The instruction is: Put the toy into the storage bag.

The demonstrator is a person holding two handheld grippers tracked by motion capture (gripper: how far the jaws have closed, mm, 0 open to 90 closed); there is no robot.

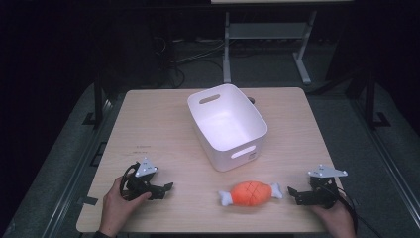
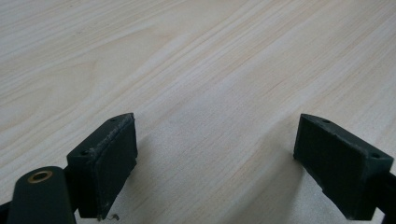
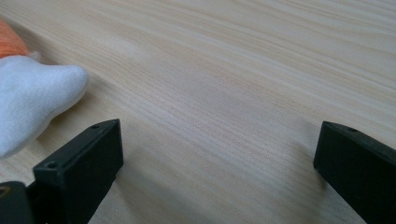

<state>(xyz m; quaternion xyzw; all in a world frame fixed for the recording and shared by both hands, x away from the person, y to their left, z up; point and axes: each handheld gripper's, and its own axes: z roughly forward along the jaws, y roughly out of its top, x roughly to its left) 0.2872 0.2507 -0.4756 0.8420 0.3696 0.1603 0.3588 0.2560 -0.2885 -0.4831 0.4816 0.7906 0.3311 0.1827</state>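
Note:
An orange plush meat toy (image 1: 251, 193) with white bone ends lies near the table's front edge, just in front of a white plastic bin (image 1: 227, 125). My right gripper (image 1: 293, 194) rests low on the table to the toy's right, open, with bare wood between its jaws. In the right gripper view the toy's white end (image 3: 32, 100) lies just left of the left jaw. My left gripper (image 1: 167, 189) sits at the front left, held by a hand, open over bare wood (image 2: 215, 140), well left of the toy.
The light wooden table (image 1: 158, 129) has bare room on its left and right sides. The bin has handle slots and stands empty at the centre. Beyond the table's far edge are a dark floor, cables and a grey table frame (image 1: 267, 34).

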